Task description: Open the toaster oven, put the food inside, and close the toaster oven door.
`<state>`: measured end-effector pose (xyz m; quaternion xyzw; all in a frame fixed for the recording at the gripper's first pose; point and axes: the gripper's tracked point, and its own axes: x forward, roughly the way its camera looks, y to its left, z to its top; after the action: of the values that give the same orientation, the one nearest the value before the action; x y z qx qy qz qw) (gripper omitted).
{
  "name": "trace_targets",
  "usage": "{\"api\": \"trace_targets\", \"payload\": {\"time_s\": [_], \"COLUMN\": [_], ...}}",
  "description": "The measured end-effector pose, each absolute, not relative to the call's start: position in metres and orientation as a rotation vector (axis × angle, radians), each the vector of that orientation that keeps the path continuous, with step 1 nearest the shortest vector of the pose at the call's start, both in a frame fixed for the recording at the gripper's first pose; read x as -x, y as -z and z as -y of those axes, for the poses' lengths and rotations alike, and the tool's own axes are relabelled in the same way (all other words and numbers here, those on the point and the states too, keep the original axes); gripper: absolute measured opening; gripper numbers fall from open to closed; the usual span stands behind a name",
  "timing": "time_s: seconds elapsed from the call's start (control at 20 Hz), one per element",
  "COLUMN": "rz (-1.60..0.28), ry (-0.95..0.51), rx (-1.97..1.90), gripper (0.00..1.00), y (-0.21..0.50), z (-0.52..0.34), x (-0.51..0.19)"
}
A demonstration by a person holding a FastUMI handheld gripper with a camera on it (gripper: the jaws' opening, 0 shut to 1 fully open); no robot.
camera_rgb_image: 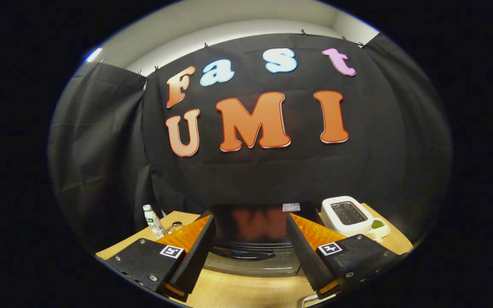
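Note:
A black toaster oven (250, 222) stands on the wooden table just ahead of my fingers. Its glossy top faces me, and below it I see the door's dark handle bar (242, 254) and a strip of the glass door (255, 266), which looks closed. My gripper (250, 239) hovers above and in front of the oven, open, with the oven's top and handle showing in the wide gap between the fingers. Nothing is held. A small white dish with green food (377, 226) sits to the right, beyond the right finger.
A white slot toaster (345, 214) stands right of the oven, beside the dish. A small white bottle (153, 220) and a little glass jar (177, 225) stand at the left of the oven. The wooden table (246, 291) runs under the fingers. The black cloth wall hangs close behind.

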<state>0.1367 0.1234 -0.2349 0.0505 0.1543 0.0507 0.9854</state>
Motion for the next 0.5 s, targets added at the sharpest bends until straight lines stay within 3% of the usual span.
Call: {"api": "trace_targets", "payload": {"time_s": [0.5], "rz": [-0.433], "ry": [-0.035], "rx": [-0.052], "gripper": [0.98], "y": [0.316], "z": [-0.138], "x": [-0.172]}}
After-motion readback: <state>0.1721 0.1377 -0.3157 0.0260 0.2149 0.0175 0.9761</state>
